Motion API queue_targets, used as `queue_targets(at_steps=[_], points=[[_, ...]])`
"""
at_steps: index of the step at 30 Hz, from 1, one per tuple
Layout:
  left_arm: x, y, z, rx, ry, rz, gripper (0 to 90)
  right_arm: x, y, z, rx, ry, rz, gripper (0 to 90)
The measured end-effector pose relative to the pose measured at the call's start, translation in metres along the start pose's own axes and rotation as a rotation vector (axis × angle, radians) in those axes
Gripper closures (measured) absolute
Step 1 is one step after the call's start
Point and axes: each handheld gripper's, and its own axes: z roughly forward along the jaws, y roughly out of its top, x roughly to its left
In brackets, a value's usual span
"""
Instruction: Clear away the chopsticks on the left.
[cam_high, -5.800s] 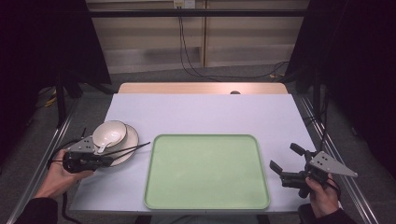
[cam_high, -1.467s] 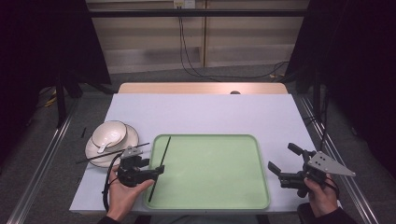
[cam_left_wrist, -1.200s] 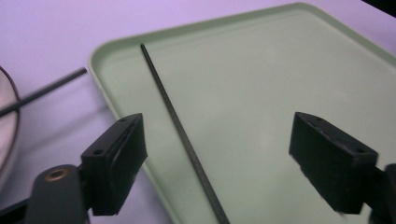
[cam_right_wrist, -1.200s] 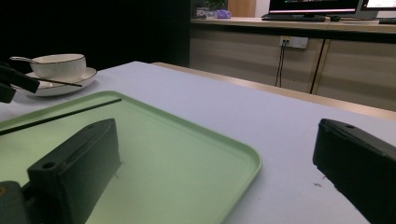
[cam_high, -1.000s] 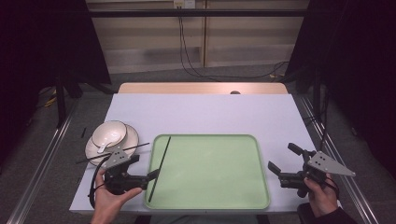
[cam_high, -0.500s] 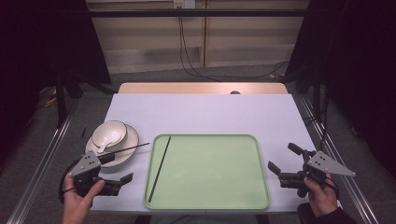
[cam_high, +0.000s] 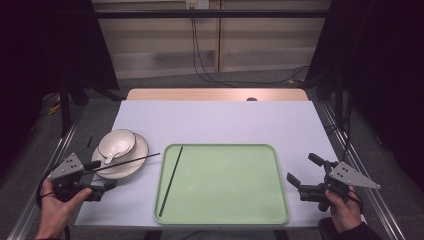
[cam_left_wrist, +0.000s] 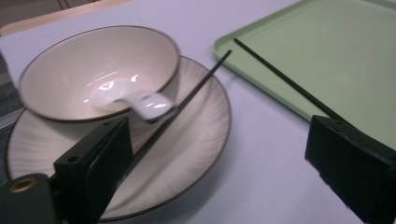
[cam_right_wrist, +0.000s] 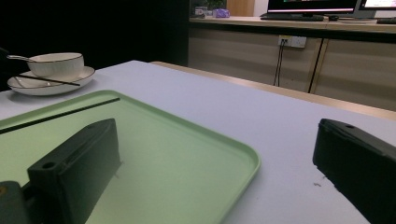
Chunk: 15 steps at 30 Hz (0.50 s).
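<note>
My left tool (cam_high: 100, 176) sits at the near left corner of the worktop (cam_high: 220, 122), low over its pale surface, jaws spread wide with nothing between them; they have just been closing a little. In the left gripper view its two black jaws frame the plate (cam_left_wrist: 196, 140) close ahead.

My right tool (cam_high: 305, 172) hovers at the near right edge of the worktop, just beside the green tray (cam_high: 225, 197), jaws also wide apart and empty.

The green tray lies flat in the near middle of the worktop, between my two hands. One black chopstick (cam_high: 171, 180) lies inside it, along its left rim, running from the near left corner toward the far left corner.

Just left of the tray stands the plate (cam_high: 137, 155), with the cream bowl (cam_high: 117, 142) seated on its far left part. A white spoon (cam_left_wrist: 133, 100) rests in the bowl, its handle leaning out over the rim toward me. The second black chopstick (cam_high: 127, 162) lies across the plate, touching it, with its far tip jutting past the plate's edge toward the tray but not reaching it.

Beyond, the bare worktop runs to a wooden strip (cam_high: 215, 94) at its far edge.
</note>
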Motion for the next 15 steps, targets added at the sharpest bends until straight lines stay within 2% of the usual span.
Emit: queue_targets(at_steps=[1,4,5,6,8,9,10,12,14,15], points=[[0.005,-0.001,-0.001,0.002,-0.006,-0.007,8.1,0.000,0.000,0.000,-0.001,0.003,0.001,0.2],[0.015,-0.002,-0.002,0.034,-0.011,0.027,12.3,0.000,0.000,0.001,-0.002,0.003,-0.008,0.2],[0.018,-0.002,-0.002,0.039,-0.020,0.025,12.4,0.000,0.000,0.001,0.001,0.000,-0.005,0.2],[0.021,-0.002,-0.002,0.039,-0.009,0.011,12.5,0.000,0.000,0.000,0.000,0.001,-0.006,0.2],[0.026,-0.003,-0.001,0.050,-0.010,0.020,13.0,0.000,0.000,0.000,0.000,0.000,-0.005,0.2],[0.029,-0.004,0.000,0.050,-0.015,0.038,17.6,0.000,0.000,0.000,0.001,0.000,-0.005,0.2],[0.031,-0.004,0.001,0.061,-0.013,0.055,17.8,0.000,0.000,0.000,0.001,0.000,-0.006,0.2],[0.036,-0.005,0.007,0.083,-0.029,0.043,20.1,0.000,0.000,0.001,0.000,-0.002,-0.006,0.2],[0.040,-0.006,0.011,0.099,0.012,0.042,22.6,0.000,0.000,0.000,0.000,-0.002,-0.006,0.2],[0.042,-0.006,0.013,0.105,0.004,0.041,28.2,0.000,0.000,0.000,0.001,-0.001,-0.007,0.2]])
